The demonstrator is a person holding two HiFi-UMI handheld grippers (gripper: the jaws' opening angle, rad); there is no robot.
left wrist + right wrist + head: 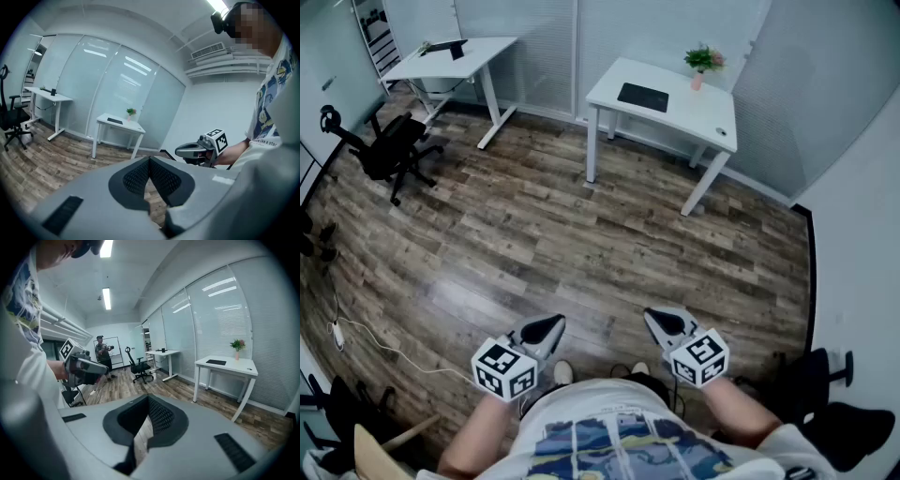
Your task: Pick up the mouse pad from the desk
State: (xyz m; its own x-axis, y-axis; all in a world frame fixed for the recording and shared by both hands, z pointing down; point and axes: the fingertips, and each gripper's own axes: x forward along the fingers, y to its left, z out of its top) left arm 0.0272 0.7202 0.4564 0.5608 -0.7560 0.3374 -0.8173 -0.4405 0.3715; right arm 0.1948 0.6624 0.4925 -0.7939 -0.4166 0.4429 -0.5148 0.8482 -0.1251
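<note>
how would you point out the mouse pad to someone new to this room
Along the glass wall, find the white desk with the potted plant. The mouse pad lies flat on it, left of the plant in the head view, and is the only dark rectangle on that white top.

A black office chair stands near a far white table on wood floor

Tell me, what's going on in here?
A person stands on the wood floor holding a left gripper and a right gripper, both shut and empty, out in front. The black mouse pad lies on the white desk across the room, near a small potted plant. Nothing touches it yet.
</note>
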